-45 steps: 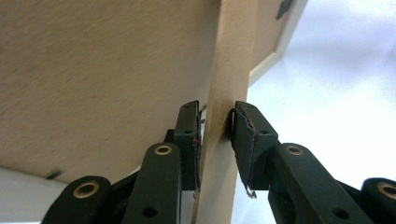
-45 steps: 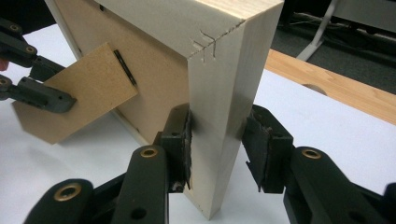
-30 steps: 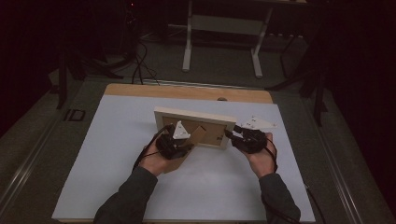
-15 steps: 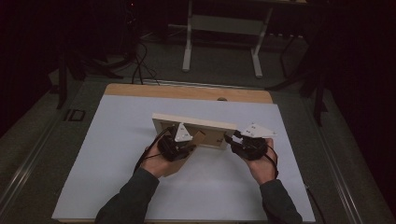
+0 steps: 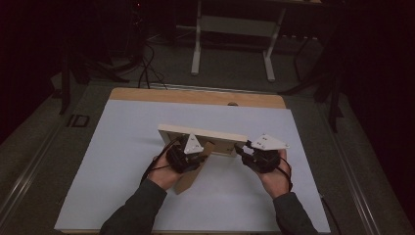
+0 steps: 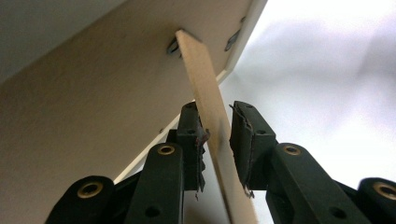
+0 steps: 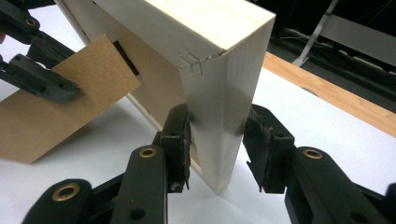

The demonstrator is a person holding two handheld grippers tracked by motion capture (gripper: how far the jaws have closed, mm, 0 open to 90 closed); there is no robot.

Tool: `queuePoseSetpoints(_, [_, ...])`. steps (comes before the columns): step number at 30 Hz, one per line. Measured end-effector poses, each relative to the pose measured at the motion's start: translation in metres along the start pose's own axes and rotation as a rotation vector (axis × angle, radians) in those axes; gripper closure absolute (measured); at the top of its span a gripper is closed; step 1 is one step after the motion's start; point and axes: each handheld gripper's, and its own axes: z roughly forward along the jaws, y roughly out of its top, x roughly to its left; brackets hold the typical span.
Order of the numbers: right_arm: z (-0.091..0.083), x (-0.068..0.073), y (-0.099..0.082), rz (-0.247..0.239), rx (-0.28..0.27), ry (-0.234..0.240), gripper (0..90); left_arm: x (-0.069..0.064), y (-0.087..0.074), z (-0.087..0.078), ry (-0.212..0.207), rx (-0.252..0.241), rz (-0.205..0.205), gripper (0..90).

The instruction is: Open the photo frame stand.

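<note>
A pale wooden picture frame (image 5: 200, 133) stands on its long edge on the white tabletop (image 5: 112, 166), its back toward me. A brown hardboard stand leg (image 5: 188, 182) hinges out from that back. My left gripper (image 5: 197, 159) is shut on the leg, whose thin edge (image 6: 210, 107) runs between the pads (image 6: 200, 140) up to a metal hinge on the frame's back (image 6: 93, 93). At the frame's right end, my right gripper (image 5: 243, 150) is shut on the side bar (image 7: 219, 70), one pad on each face. The leg (image 7: 56, 116) and the left gripper's black fingers (image 7: 42, 81) appear at the left of the right gripper view.
The white sheet covers a wooden table whose bare strip (image 5: 195, 96) runs along the far edge. Beyond it a metal table base (image 5: 232, 24) and cables (image 5: 147, 68) sit on the dark floor. A person's forearms (image 5: 142, 205) enter from the bottom.
The frame has tipped up from leaning back to near upright, so its back face shows less from above. Both hands have drawn slightly toward me, keeping their hold.
</note>
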Motion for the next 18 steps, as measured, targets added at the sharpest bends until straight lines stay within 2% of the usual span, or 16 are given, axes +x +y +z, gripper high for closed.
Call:
queuePoseSetpoints(4, [-0.0012,0.0016,-0.0015,-0.006,0.001,0.002,61.3,-0.0034,0.0000,-0.0003,0.002,0.008,0.018,73.8])
queuePoseSetpoints(12, [-0.0027,0.0033,-0.0037,-0.024,-0.005,0.008,61.0,-0.0033,-0.0041,0.0004,-0.009,0.013,0.017,71.6])
queuePoseSetpoints(18, [-0.0032,0.0031,-0.0054,-0.014,-0.010,0.019,60.3,-0.0036,-0.0071,-0.0013,-0.014,0.008,0.017,68.0])
